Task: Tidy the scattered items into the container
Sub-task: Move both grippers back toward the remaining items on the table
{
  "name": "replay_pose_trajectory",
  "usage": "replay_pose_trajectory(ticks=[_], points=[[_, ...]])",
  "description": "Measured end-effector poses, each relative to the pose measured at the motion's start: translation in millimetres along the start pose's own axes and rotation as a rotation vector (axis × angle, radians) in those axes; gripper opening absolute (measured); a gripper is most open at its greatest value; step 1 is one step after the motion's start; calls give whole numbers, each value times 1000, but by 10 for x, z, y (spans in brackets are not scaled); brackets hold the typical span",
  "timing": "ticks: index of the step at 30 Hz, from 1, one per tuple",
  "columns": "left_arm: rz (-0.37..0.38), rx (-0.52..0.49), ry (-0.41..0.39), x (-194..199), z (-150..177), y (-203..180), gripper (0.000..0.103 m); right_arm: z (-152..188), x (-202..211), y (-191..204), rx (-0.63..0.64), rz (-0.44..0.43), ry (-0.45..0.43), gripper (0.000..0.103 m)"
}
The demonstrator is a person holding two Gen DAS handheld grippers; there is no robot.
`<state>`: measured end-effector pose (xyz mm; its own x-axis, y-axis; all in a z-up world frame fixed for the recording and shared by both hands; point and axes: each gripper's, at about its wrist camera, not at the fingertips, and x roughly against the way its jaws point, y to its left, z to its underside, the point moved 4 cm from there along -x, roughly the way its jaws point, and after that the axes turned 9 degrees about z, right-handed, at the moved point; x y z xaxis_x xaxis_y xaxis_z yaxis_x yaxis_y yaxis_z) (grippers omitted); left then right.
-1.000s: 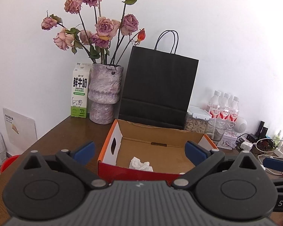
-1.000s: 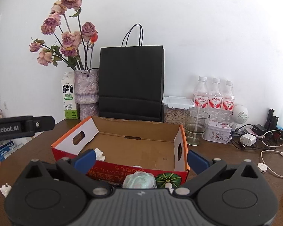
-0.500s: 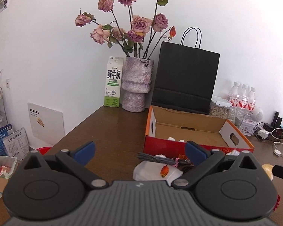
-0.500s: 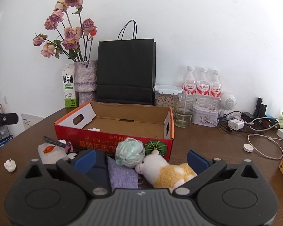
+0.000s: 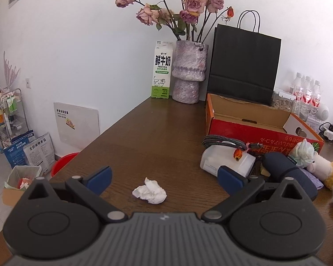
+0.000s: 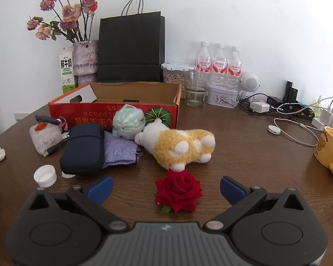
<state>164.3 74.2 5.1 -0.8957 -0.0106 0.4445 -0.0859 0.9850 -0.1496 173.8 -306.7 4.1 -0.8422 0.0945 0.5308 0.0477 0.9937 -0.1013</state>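
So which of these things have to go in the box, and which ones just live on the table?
For tidying:
cardboard box, the container
crumpled tissue
red rose
plush toy
navy pouch
white bottle cap

Just lying about:
black paper bag
vase of dried roses
milk carton
water bottles
yellow mug

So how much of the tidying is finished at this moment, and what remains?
Little looks done: what shows of the cardboard box interior is bare, though its floor is mostly hidden. Nothing is in hand: the left claw is open around the crumpled tissue, the right claw open around the red rose. Left outside: plush toy, navy pouch, white bottle cap.
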Motion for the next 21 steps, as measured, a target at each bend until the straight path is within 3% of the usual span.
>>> replay_pose_trajectory(ticks=[12, 21], points=[[-23, 22, 74, -88, 181, 134, 103, 154, -203, -17, 10, 13, 79, 103], [-52, 4, 140, -365, 222, 212, 103, 144, -417, -38, 8, 11, 125, 101]])
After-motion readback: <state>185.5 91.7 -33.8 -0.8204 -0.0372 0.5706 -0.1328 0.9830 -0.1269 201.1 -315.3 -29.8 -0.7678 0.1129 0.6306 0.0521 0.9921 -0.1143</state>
